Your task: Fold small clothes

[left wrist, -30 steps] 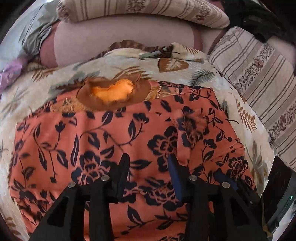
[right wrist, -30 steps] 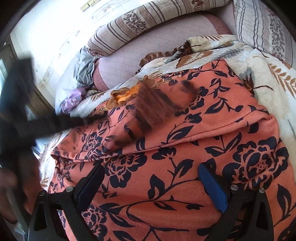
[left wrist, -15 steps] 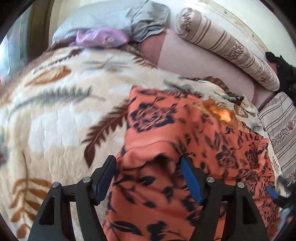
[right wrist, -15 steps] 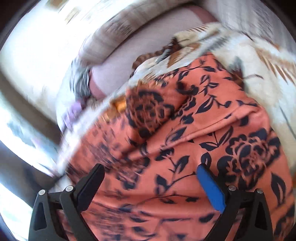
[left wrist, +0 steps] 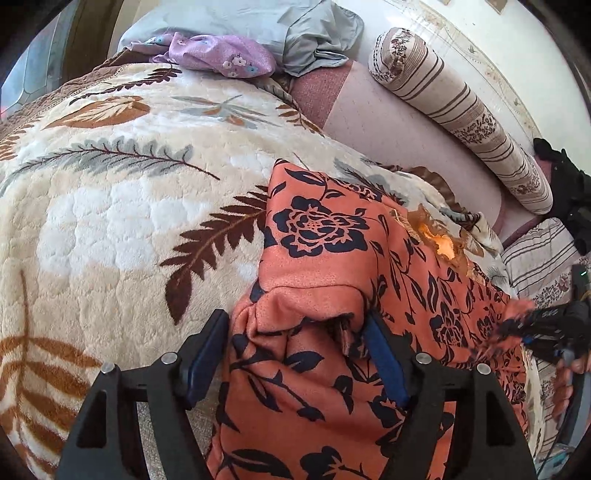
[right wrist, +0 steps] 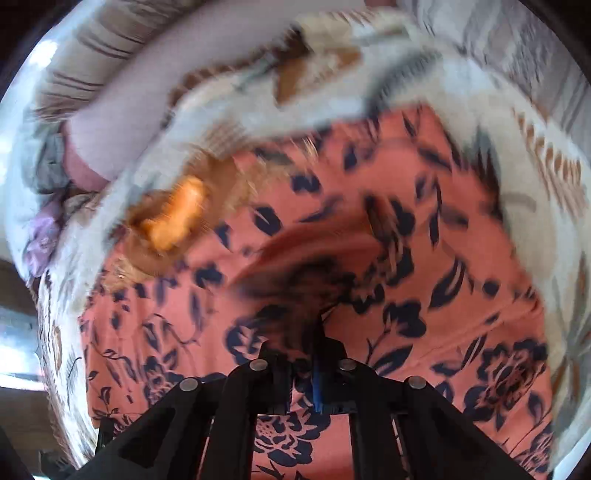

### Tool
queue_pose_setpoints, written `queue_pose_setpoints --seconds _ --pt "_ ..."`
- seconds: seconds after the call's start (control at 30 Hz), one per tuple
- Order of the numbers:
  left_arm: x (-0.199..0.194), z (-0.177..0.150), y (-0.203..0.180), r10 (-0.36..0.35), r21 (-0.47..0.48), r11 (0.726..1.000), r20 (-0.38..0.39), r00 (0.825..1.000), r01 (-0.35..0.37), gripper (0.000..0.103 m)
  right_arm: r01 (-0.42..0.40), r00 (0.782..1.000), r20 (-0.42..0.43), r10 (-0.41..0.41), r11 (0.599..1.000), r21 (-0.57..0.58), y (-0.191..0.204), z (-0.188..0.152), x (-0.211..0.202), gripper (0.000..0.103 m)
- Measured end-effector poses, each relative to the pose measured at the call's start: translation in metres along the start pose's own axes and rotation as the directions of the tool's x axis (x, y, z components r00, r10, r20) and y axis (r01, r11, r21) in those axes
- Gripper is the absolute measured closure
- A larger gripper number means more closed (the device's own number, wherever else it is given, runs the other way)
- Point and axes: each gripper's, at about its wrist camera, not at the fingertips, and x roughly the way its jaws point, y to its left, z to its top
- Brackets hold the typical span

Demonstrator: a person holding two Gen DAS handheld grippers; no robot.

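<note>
The orange garment with a dark navy flower print (left wrist: 332,258) is seen spread over a cream plush blanket patterned with brown and grey leaves (left wrist: 110,206). The left gripper (left wrist: 295,347) is held with its jaws well apart, and a bunched fold of the orange cloth is seen rising between the two blue pads (left wrist: 384,362); the right-hand pad lies against the fold, while the left-hand pad stands at the cloth's edge, and firm pressing cannot be confirmed. The right gripper (right wrist: 306,369) is recorded with its jaws brought fully together, having just been closing; a pinch of the same orange cloth is seen caught between them, pulled up into a ridge directly ahead of the tips. The right wrist view is heavily blurred. Beyond the left gripper, past the blanket, a lilac flowered cloth (left wrist: 218,51) and a pale grey-blue cloth (left wrist: 295,33) are noted lying crumpled together. Ahead and to the right, a long striped beige bolster (left wrist: 461,114) is seen lying against a white wall. A hand (left wrist: 569,380) is visible at the far right edge of the left wrist view.
</note>
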Motion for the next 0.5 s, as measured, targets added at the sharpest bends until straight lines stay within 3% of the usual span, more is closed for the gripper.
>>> queue_pose_setpoints --seconds 0.07,0.1,0.17,0.2,0.23,0.27,0.3,0.33,0.37,0.4,0.5 --pt "-0.002 0.0 -0.002 0.01 0.006 1.0 0.006 1.0 -0.01 0.028 -0.062 0.99 0.126 0.069 0.996 -0.06 0.009 0.006 -0.037 0.095" --pt "-0.004 0.0 -0.004 0.018 0.011 1.0 0.021 1.0 -0.019 0.028 -0.081 0.974 0.203 0.1 0.992 -0.098 0.012 0.008 -0.058 0.095" --pt "-0.024 0.0 -0.009 0.031 0.04 0.999 0.123 0.992 -0.036 0.028 -0.093 0.94 0.313 0.134 0.986 -0.142 0.004 0.005 -0.085 0.095" --pt "-0.036 0.001 -0.014 0.029 0.064 0.997 0.19 0.981 -0.042 0.028 -0.107 0.937 0.318 0.145 0.985 -0.132 -0.007 0.002 -0.081 0.092" --pt "-0.043 0.003 -0.017 0.032 0.077 0.996 0.233 0.972 -0.051 0.028 -0.093 0.949 0.292 0.12 0.99 -0.106 -0.025 -0.002 -0.063 0.089" --pt "-0.047 0.004 -0.019 0.038 0.083 0.995 0.264 0.964 -0.061 0.028 -0.048 0.969 0.24 0.062 0.997 -0.065 -0.043 -0.006 -0.039 0.07" --pt "-0.043 0.004 -0.019 0.055 0.083 0.993 0.254 0.966 -0.079 0.027 -0.018 0.986 0.164 0.021 1.0 -0.023 -0.059 -0.011 -0.016 0.038" --pt "-0.029 0.003 -0.015 0.089 0.085 0.991 0.185 0.979 -0.106 0.024 -0.057 0.997 0.054 0.054 0.997 0.044 -0.082 -0.02 0.013 0.032" --pt "-0.007 0.001 -0.009 0.121 0.098 0.987 0.066 0.99 -0.127 0.024 -0.114 0.988 0.111 0.109 0.993 0.043 -0.091 -0.027 0.012 0.033" --pt "0.02 -0.004 -0.003 0.147 0.108 0.985 -0.089 0.985 -0.138 0.023 -0.148 0.975 0.17 0.142 0.989 0.022 -0.095 -0.032 0.003 0.033" --pt "0.003 0.0 -0.009 0.117 0.113 0.987 0.01 0.993 -0.117 0.023 -0.181 0.977 0.124 0.175 0.983 0.037 -0.1 -0.026 -0.005 0.033"
